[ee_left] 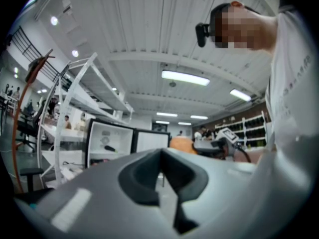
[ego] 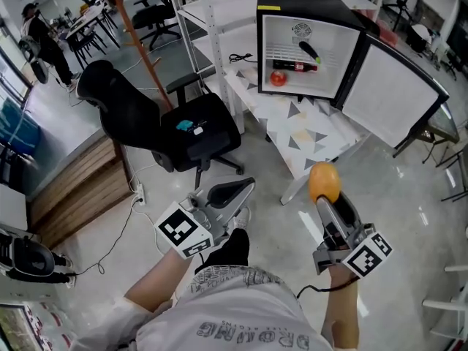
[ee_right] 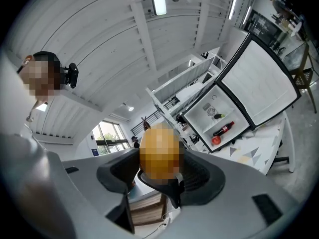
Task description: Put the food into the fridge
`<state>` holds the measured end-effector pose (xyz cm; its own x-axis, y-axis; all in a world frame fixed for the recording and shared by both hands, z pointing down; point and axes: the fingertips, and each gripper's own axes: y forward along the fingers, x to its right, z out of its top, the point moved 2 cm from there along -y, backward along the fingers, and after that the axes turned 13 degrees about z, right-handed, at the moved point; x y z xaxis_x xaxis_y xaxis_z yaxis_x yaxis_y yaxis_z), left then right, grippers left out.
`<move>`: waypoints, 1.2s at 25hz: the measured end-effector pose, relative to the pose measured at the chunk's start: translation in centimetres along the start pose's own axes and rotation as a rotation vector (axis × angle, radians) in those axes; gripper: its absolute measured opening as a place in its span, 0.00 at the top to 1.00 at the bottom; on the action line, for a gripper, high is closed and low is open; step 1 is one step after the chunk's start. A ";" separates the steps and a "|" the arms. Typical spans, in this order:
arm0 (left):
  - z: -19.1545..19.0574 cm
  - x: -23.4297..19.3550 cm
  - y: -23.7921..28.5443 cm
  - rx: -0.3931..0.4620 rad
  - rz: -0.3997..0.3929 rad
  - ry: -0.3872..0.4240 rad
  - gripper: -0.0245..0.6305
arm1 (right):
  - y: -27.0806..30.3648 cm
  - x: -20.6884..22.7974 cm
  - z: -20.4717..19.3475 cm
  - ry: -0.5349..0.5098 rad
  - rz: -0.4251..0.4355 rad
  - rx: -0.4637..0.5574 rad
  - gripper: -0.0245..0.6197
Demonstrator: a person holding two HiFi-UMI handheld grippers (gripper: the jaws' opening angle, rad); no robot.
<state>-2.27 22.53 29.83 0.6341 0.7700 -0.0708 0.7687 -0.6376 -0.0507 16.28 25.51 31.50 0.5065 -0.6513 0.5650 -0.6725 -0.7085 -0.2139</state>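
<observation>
A small black fridge stands open on a white table, its door swung out to the right. Inside lie a red round fruit, a cola bottle and a dark long item. My right gripper is shut on an orange fruit, held over the floor in front of the table. The right gripper view shows the same orange between the jaws and the fridge beyond. My left gripper is shut on nothing, low at the left.
A black office chair stands left of the table, close to my left gripper. White shelving rises behind the chair. A wooden platform and floor cables lie at the left. A person stands far back left.
</observation>
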 end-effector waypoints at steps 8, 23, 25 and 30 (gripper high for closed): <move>-0.8 -5.8 4.3 -0.014 -0.001 -0.019 0.95 | 4.9 5.0 0.9 0.018 -0.019 -0.012 0.57; -1.3 -18.5 13.0 -0.056 -0.025 -0.063 0.95 | 15.9 14.3 3.8 0.039 -0.082 -0.029 0.57; -1.4 -19.9 14.2 -0.064 -0.030 -0.066 0.95 | 17.0 15.6 4.1 0.045 -0.094 -0.027 0.57; -1.8 -23.4 17.0 -0.083 -0.042 -0.076 0.95 | 19.8 18.6 5.1 0.058 -0.119 -0.024 0.57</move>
<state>-3.89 -6.30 32.39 0.5951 0.7903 -0.1460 0.8010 -0.5980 0.0276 15.11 -2.02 33.75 0.5521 -0.5455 0.6306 -0.6224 -0.7729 -0.1236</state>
